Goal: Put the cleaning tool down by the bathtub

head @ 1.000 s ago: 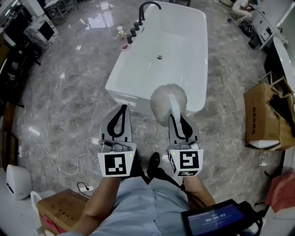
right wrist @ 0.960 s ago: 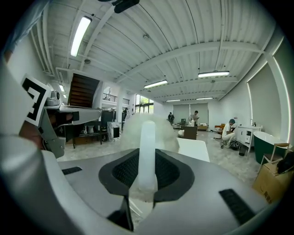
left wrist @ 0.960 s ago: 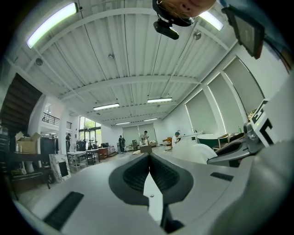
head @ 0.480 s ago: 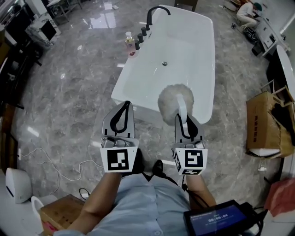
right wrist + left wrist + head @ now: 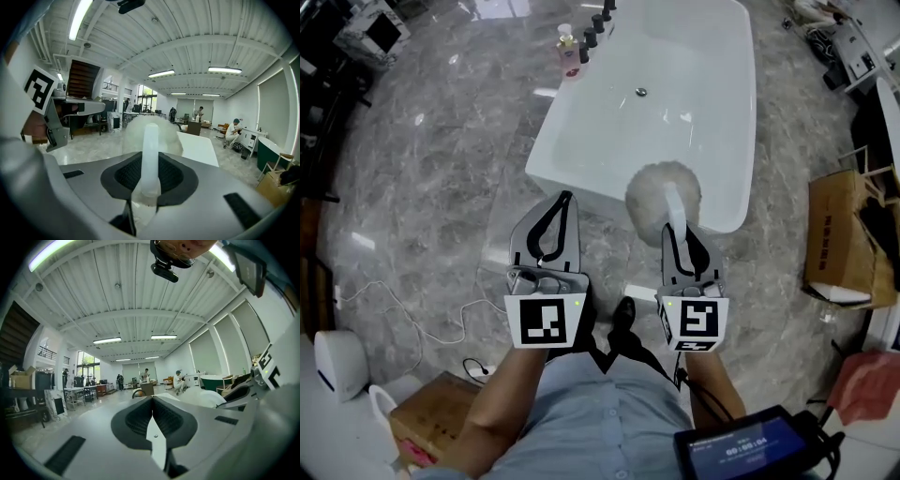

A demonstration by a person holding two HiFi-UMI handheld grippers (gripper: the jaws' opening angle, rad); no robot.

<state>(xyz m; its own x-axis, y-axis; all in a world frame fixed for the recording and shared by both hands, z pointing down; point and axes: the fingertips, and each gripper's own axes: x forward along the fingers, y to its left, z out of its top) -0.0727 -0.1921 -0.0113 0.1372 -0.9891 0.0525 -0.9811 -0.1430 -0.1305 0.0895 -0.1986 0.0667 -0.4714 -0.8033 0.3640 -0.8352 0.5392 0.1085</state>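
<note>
The cleaning tool is a fluffy white duster head (image 5: 661, 192) on a pale translucent handle (image 5: 676, 208). My right gripper (image 5: 679, 230) is shut on that handle; in the right gripper view the handle (image 5: 150, 157) stands between the pads with the fluffy head (image 5: 149, 132) beyond. The head hangs over the near rim of the white bathtub (image 5: 581, 141). My left gripper (image 5: 562, 204) is shut with nothing in it, level with the right one, its jaws (image 5: 152, 416) pressed together.
Black taps (image 5: 592, 33) and a small bottle (image 5: 569, 45) stand on the tub's far left corner. A cardboard box (image 5: 841, 239) stands at the right, another box (image 5: 427, 412) and a white cable (image 5: 422, 323) at the lower left. Grey marble floor (image 5: 431, 187) surrounds the tub.
The view has moved closer to the tub, which now fills more of the upper frame. Both grippers keep their pose, and the duster stays in the right one.
</note>
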